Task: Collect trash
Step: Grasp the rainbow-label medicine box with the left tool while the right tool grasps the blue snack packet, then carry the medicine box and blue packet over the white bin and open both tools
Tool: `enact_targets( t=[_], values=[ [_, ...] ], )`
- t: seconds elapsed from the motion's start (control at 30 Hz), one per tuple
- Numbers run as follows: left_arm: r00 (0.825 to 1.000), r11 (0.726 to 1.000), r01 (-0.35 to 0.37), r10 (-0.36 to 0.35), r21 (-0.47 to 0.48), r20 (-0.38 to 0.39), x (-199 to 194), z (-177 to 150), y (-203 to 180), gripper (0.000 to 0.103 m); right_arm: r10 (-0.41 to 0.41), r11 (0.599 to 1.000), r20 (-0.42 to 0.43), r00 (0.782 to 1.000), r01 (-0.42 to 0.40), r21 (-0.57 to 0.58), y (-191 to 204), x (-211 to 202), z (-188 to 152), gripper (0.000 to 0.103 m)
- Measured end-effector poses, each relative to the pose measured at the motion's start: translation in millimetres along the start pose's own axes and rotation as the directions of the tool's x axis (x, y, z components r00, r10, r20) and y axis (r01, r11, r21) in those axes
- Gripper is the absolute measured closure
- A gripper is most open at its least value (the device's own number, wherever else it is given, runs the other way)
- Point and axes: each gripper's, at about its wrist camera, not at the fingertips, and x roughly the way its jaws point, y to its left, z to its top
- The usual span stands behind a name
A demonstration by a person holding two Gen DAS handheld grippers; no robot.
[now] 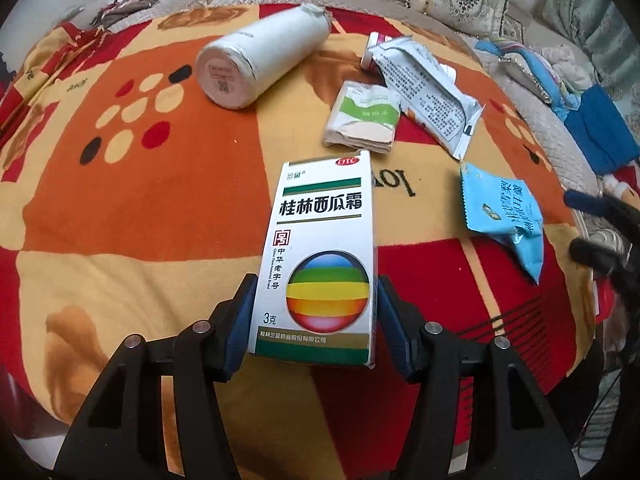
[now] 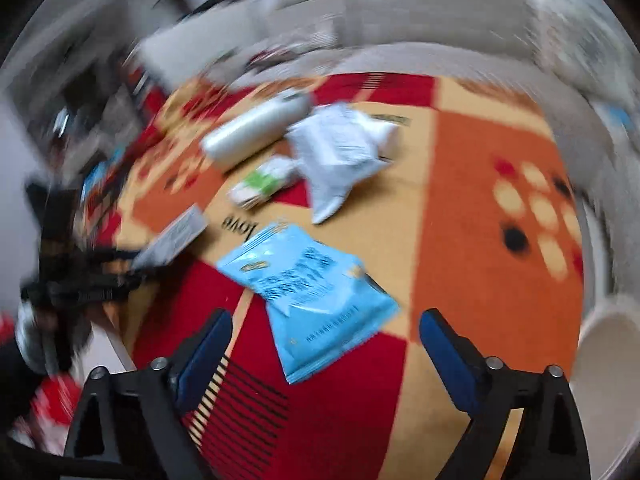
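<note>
The right wrist view is smeared by blur, so print on the wrappers there cannot be read, and the room around the blanket is only grey streaks. In the left wrist view the far cushions are cut off by the frame edge.

The left gripper (image 1: 314, 312) has its fingers clamped on the sides of one medicine box (image 1: 320, 256), held upright above the patterned blanket (image 1: 140, 208). The right gripper (image 2: 326, 344) has its fingers wide apart with nothing between them, over one blue wrapper (image 2: 316, 300) that lies on the blanket near them.

Farther off lie one white bottle (image 1: 260, 64) on its side at the left, one folded green-and-white packet (image 1: 364, 120) in the middle, and one crumpled silver tube (image 1: 428, 96) at the right, touching the packet.
</note>
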Motion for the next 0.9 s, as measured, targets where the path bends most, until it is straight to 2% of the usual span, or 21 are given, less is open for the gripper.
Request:
enact_targets(
  t=[0.07,0.13,0.23,0.27,0.3,0.37,0.4,0.47,0.5,0.7,0.9],
  values=[
    [1.0,1.0,-0.01,0.01,0.0,-0.005,5,2,-1,0.046,-0.006,0.993,-0.053,0.999,0.0,-0.117,14,20,13,0.009],
    [1.0,1.0,-0.025,0.025,0.009,0.002,7,5,-3,0.046,-0.01,0.986,-0.094,0.996,-0.006,-0.167,17,36,15,0.009],
    [0.999,0.999,-0.042,0.042,0.016,0.007,12,11,-6,0.044,-0.002,0.985,-0.143,0.99,-0.023,-0.17,12,61,16,0.01],
    [0.999,0.999,-0.045,0.045,0.019,0.011,13,12,-7,0.041,-0.002,0.987,-0.153,0.988,-0.023,-0.162,8,69,15,0.013],
    [0.999,0.999,-0.046,0.046,0.02,0.013,14,13,-8,0.04,-0.008,0.988,-0.148,0.989,-0.016,-0.154,6,72,13,0.021],
    [0.998,0.998,-0.052,0.052,0.016,0.023,16,15,-10,0.04,-0.04,0.989,-0.099,0.994,0.025,-0.148,6,68,9,0.029],
    [0.999,0.999,-0.047,0.047,0.011,0.028,16,15,-10,0.041,-0.019,0.992,-0.091,0.996,0.008,-0.129,5,65,5,0.033],
    [0.999,1.0,-0.02,0.021,-0.011,0.034,14,16,-9,0.051,-0.022,0.995,-0.068,0.997,0.015,-0.098,5,55,-1,0.034],
    [0.999,1.0,-0.01,0.01,-0.015,0.031,12,16,-9,0.054,-0.034,0.997,-0.052,0.998,0.03,-0.077,4,49,-4,0.034],
    [0.997,0.999,0.043,-0.045,0.018,0.066,-3,12,-37,0.054,-0.061,0.996,0.046,0.997,0.058,0.063,-11,5,-27,0.034],
    [0.989,0.988,0.115,-0.123,0.102,0.084,-13,14,-95,0.054,-0.16,0.981,0.08,0.984,0.149,0.126,-27,-33,-49,0.034]
  ],
)
